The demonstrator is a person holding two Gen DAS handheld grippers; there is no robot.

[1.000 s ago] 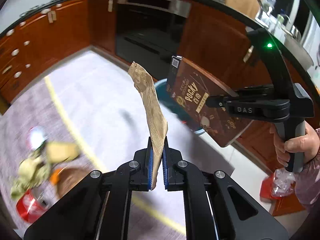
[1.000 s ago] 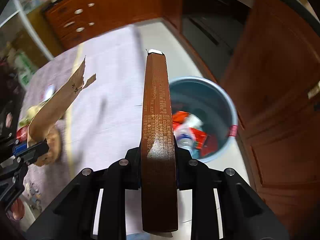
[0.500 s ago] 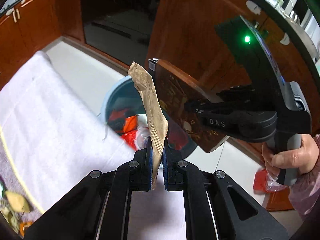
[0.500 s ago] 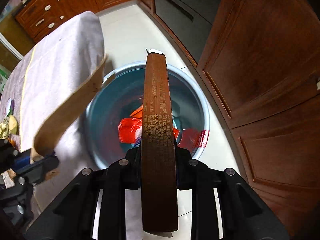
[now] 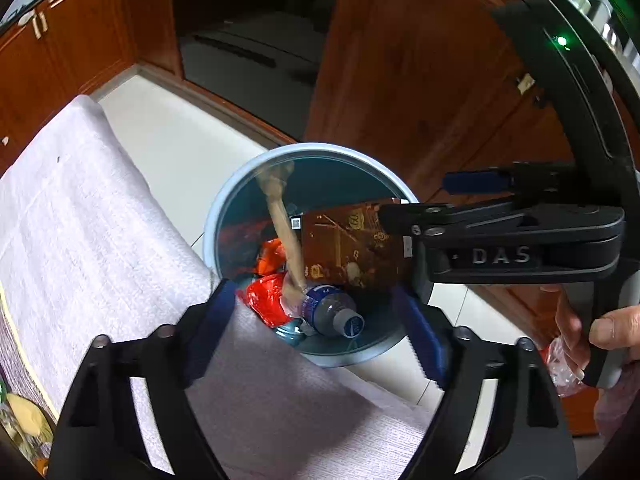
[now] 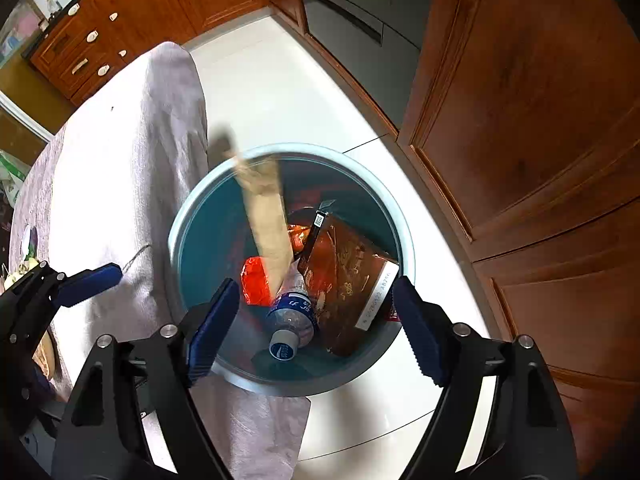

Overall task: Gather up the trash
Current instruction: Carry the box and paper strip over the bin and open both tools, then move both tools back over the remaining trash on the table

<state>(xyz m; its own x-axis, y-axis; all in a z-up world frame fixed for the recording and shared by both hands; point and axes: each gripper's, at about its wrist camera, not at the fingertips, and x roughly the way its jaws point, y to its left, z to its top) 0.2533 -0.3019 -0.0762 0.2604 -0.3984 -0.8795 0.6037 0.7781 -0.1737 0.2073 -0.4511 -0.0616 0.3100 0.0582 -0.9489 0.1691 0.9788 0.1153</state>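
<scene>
A round blue-grey trash bin stands on the floor below both grippers. A tan paper strip is blurred, falling into it. A brown Pocky box drops into the bin, free of any fingers. Inside lie a clear plastic bottle and red wrappers. My left gripper is open and empty above the bin. My right gripper is open and empty too; it shows in the left wrist view.
A table with a pale cloth sits left of the bin, with more trash at its far left. Wooden cabinets and a dark oven front stand close behind. White tiled floor surrounds the bin.
Both grippers have opened. The paper strip left my left gripper and the Pocky box left my right gripper; both are falling into the bin.
</scene>
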